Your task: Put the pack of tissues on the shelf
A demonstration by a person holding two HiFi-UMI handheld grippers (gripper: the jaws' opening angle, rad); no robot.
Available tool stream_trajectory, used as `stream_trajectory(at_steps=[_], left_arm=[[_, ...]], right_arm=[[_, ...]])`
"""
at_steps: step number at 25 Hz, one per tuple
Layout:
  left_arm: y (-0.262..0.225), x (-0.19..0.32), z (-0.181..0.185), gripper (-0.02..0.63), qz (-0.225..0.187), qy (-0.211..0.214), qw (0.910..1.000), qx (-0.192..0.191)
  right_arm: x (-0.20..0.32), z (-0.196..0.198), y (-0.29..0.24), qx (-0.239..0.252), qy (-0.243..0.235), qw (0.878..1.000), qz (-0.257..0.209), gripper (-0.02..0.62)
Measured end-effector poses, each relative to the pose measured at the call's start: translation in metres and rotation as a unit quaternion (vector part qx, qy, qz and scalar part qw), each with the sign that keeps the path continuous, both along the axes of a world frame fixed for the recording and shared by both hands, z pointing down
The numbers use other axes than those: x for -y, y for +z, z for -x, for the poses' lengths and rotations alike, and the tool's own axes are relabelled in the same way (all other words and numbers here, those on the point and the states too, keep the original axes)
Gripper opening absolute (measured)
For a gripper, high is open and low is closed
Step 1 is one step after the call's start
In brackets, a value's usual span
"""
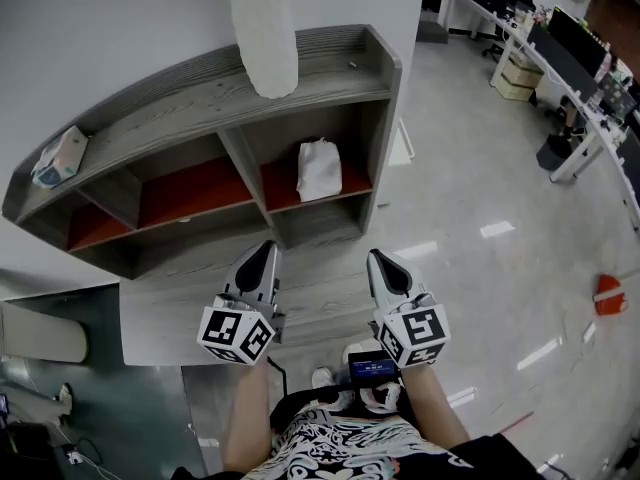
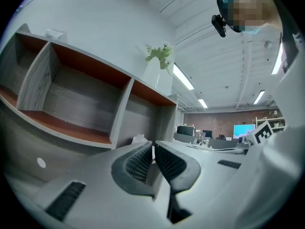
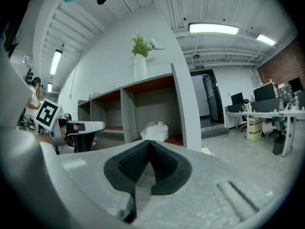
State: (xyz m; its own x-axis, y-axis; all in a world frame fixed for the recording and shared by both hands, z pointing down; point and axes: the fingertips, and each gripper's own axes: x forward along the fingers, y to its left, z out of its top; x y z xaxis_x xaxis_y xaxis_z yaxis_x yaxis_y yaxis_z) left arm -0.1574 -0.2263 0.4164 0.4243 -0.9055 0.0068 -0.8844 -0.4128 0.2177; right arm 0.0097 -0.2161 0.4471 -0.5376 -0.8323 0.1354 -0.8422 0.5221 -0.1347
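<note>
Grey wood grain shown on shelf, compartment floors coloured red-orange. White seen on pack of tissues and on vase; green on leaves. Pale grey bodies noted on left tool and right tool, pads black and ribbed, cubes covered by black-and-white square markers. Light grey, glossy floor. Black-and-white pattern printed on shirt.

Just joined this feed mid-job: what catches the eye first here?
The white pack of tissues sits in the right-hand compartment of the grey shelf, on its red floor. A tall white vase stands on top, a tissue box at the top's left end. The left gripper and right gripper hang shut and empty before it.
</note>
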Motion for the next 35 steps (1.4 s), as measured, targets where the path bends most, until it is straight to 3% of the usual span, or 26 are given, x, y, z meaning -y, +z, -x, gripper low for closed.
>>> stream_trajectory(at_steps=[14,35], left_arm=[[-0.007,-0.024,0.003,0.012,-0.01,-0.009,0.9998,0.013],[-0.006,-0.015,-0.009,0.011,-0.005,0.007,1.0,-0.004]], right_arm=[[-0.02,0.004,-0.008,-0.002,-0.004,1.0,-0.011,0.005],[-0.016,-0.002,-0.005,-0.014,-0.002,1.0,-0.007,0.005]])
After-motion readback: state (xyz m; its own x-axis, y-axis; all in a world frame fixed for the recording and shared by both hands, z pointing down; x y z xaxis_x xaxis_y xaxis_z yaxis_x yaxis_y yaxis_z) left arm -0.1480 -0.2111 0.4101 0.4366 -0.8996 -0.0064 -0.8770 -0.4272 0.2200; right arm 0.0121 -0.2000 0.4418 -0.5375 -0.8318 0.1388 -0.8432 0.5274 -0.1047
